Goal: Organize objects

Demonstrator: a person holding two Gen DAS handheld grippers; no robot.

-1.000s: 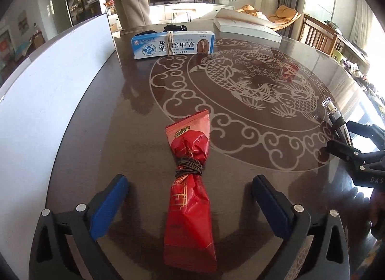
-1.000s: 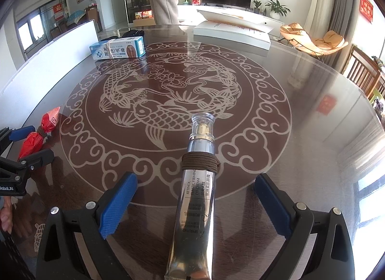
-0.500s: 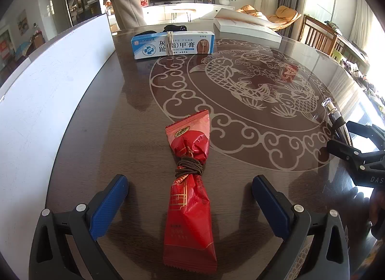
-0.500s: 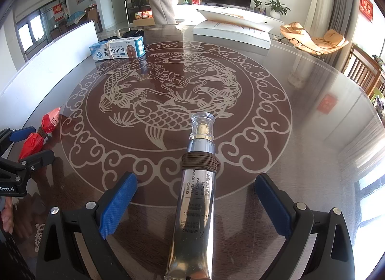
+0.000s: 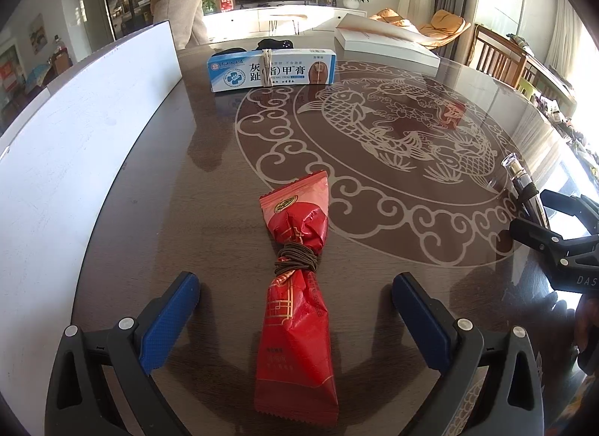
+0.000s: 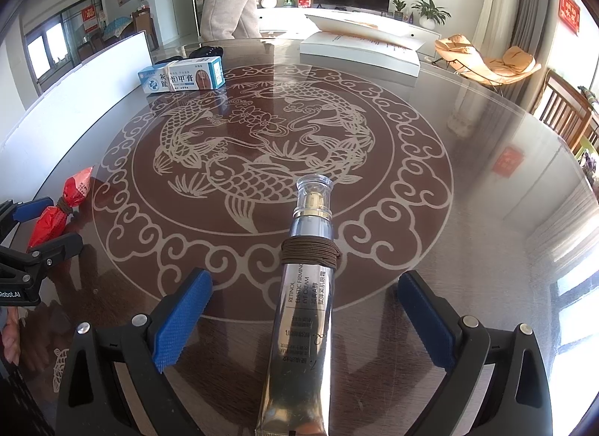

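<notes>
Red packet (image 5: 297,308) is lying between the released left tongs (image 5: 295,308), pointing at 12 o'clock, lined up for gripping; right tongs (image 6: 305,312), likewise released, are straddling the tube (image 6: 303,323) on the bench (image 6: 468,173).

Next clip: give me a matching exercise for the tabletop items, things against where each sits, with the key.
Things:
1. red foil snack packet
2. silver eye-cream tube
3. blue-and-white ointment box
4. large white book

Places:
A. far side, beside the white board
B. between the open left claw fingers
C. far edge of the table
D. between the open right claw fingers

Pairs: 1-B, 2-D, 3-A, 4-C
</notes>
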